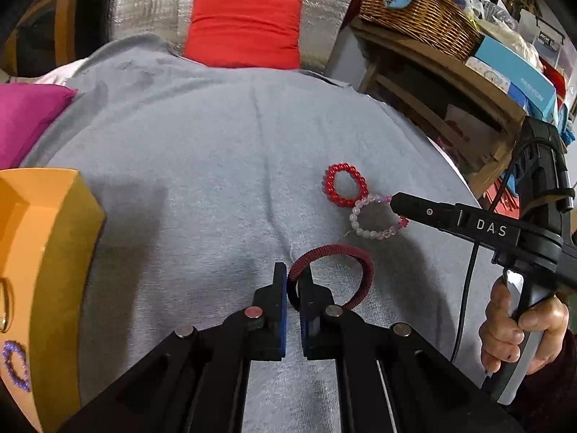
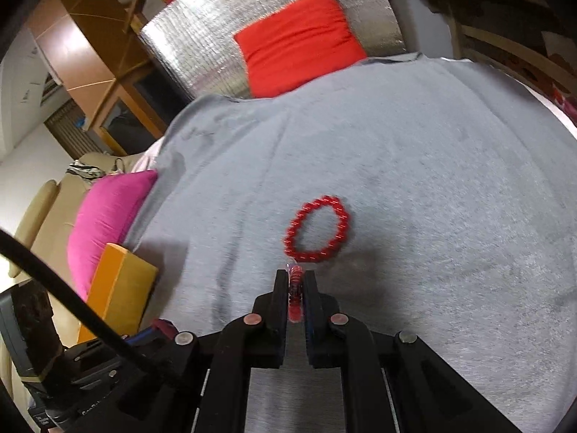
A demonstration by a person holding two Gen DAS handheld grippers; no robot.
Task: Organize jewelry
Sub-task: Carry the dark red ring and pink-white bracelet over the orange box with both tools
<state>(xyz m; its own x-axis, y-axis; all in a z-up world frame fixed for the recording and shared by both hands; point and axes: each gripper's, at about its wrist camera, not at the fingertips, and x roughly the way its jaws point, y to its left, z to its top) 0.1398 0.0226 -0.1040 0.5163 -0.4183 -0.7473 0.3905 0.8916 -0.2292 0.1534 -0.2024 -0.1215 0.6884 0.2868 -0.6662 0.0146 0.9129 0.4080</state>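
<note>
My left gripper (image 1: 293, 279) is shut on the rim of a dark red coiled bangle (image 1: 364, 274), which hangs just above the grey cloth (image 1: 180, 180). My right gripper (image 1: 395, 201) comes in from the right, shut on a pale pink and white bead bracelet (image 1: 373, 227). In the right wrist view that bracelet (image 2: 295, 288) shows edge-on between the shut fingers of the right gripper (image 2: 295, 279). A red bead bracelet (image 1: 344, 184) (image 2: 317, 229) lies flat on the cloth just beyond both grippers. An orange box (image 1: 54, 252) (image 2: 119, 285) stands at the left, with a purple bead bracelet (image 1: 14, 364) inside.
A red cushion (image 1: 245, 29) leans on a silver foil mat (image 1: 151, 7) at the back. A magenta cushion (image 1: 25, 119) lies at the left. A wooden shelf with a wicker basket (image 1: 418, 14) and boxes stands right of the bed. A hand (image 1: 519, 335) grips the right tool's handle.
</note>
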